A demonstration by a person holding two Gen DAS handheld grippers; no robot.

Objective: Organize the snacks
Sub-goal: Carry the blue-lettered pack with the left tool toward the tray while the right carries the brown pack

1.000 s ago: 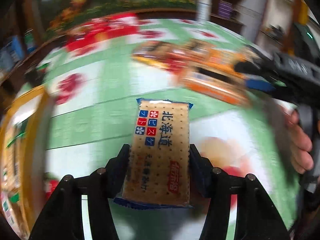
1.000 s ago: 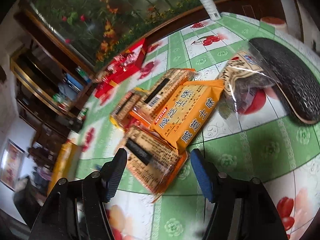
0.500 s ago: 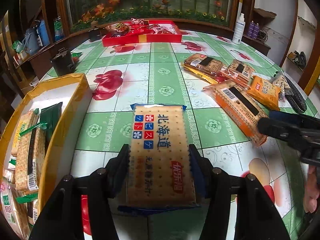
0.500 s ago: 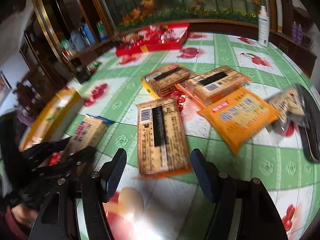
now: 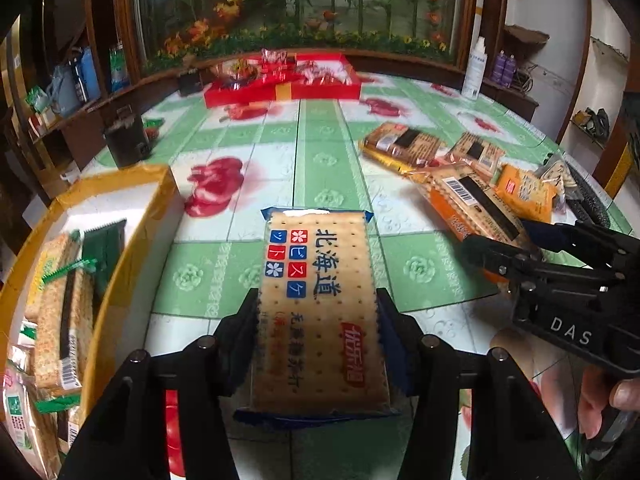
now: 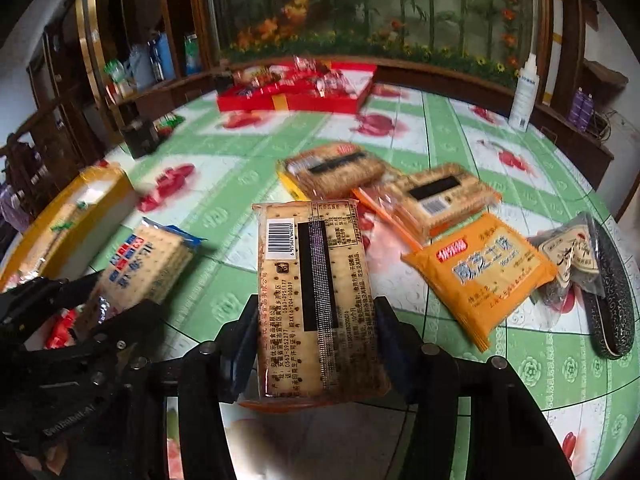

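Snacks: cracker packets spread over a bench (image 5: 328,168) under a green-and-white cloth printed with red fruit.
Left gripper (image 5: 318,320): clamped on a blue-edged cracker packet (image 5: 320,304) with Japanese and Chinese lettering, held above the bench, just right of the yellow box.
Right gripper (image 6: 316,328): its jaws have just been closing, and the pads now press both long edges of an orange-edged cracker packet (image 6: 316,300), barcode side up, raised off the cloth.
Yellow box (image 5: 132,216): open-topped, at the bench's left edge; inside lie cracker packets with green trim (image 5: 56,304), stacked lengthwise, and a dark green packet (image 5: 104,248) against the near wall.
Red tray (image 6: 296,96): at the far side of the bench, holding a heap of shiny wrapped sweets (image 6: 320,76); too blurred to tell the kinds.
Loose on the cloth: two more cracker packets (image 6: 336,168) and (image 6: 436,196) lying back side up, an orange packet (image 6: 484,272) near them, and a clear packet with dark contents (image 6: 568,264) resting against a dark speckled oval object (image 6: 612,292) at the right edge.
Elsewhere on the bench: a white squeeze bottle (image 6: 524,96) standing upright at the far right; a small dark container (image 5: 126,140) at the far left.
Person: fingers (image 5: 592,404) show under the right gripper's handle in the left wrist view.
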